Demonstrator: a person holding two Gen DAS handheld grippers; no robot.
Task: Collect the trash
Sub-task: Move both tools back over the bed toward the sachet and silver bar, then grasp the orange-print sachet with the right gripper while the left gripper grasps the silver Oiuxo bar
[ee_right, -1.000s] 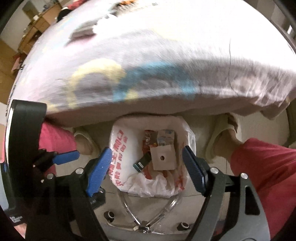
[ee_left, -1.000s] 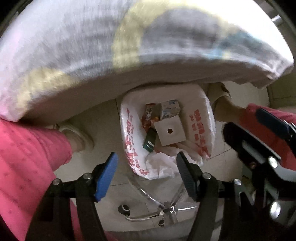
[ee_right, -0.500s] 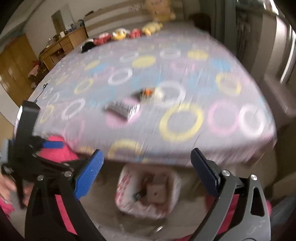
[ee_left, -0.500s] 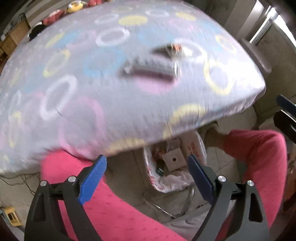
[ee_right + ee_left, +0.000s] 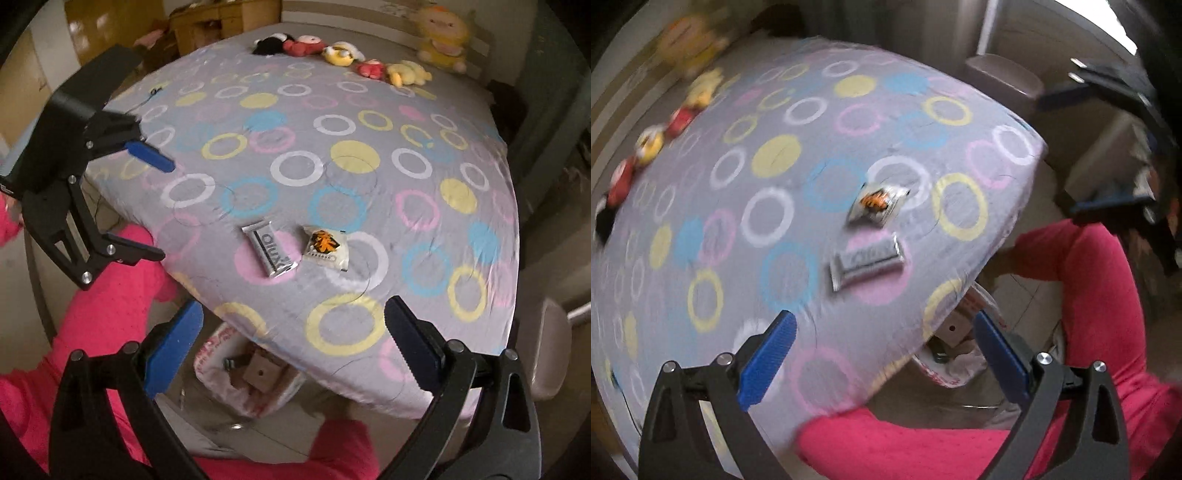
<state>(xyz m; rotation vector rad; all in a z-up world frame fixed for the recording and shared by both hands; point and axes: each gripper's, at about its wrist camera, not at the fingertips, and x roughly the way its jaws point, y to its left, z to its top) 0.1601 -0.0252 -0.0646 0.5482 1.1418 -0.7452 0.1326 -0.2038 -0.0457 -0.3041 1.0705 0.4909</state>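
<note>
Two wrappers lie on the bed near its foot edge: a silver bar wrapper (image 5: 269, 248) (image 5: 867, 261) and a white packet with an orange print (image 5: 325, 247) (image 5: 877, 204). A bin lined with a white bag (image 5: 246, 373) (image 5: 955, 345) stands on the floor under the bed edge, with cardboard and other trash in it. My left gripper (image 5: 882, 354) is open and empty above the bed corner; it also shows at the left of the right wrist view (image 5: 147, 192). My right gripper (image 5: 293, 347) is open and empty, short of the wrappers.
The bed (image 5: 332, 155) has a grey sheet with coloured rings. Several plush toys (image 5: 343, 55) line its far end. The person's pink-clad legs (image 5: 107, 295) flank the bin. A wooden dresser (image 5: 221, 18) stands beyond the bed and a stool (image 5: 543, 354) at the right.
Both grippers have lifted from over the bin to look across the bed top. The two wrappers came into clear view. Both stay open and empty.
</note>
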